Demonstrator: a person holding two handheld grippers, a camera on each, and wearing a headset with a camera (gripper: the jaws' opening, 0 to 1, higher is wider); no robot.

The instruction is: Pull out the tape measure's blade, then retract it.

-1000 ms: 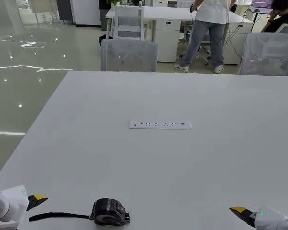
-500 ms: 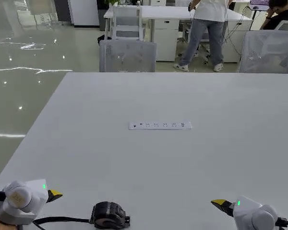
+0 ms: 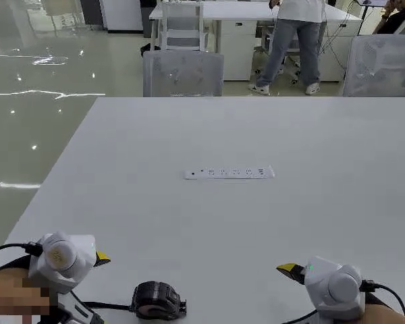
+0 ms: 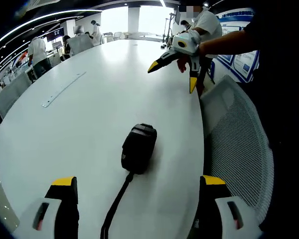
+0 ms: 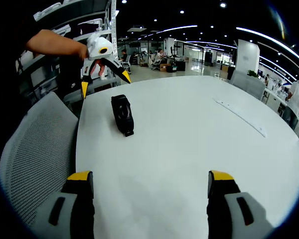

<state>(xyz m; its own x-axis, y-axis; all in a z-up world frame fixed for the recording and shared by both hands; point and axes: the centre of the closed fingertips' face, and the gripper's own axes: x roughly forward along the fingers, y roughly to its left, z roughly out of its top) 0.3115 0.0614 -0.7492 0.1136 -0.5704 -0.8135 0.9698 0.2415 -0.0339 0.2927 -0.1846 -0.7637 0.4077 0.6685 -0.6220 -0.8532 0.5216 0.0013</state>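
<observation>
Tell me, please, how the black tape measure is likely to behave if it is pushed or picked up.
The tape measure looks blocky and rigid, probably hefty for its size. On the smooth white table a push would likely slide it, not roll it. Its thin black strap looks floppy and would probably trail behind.

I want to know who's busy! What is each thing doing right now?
tape measure: blade in, not gripped.
strap: lying loose behind the tape measure.
left gripper: open, holding nothing.
right gripper: open, holding nothing.
power strip: nothing plugged in.
</observation>
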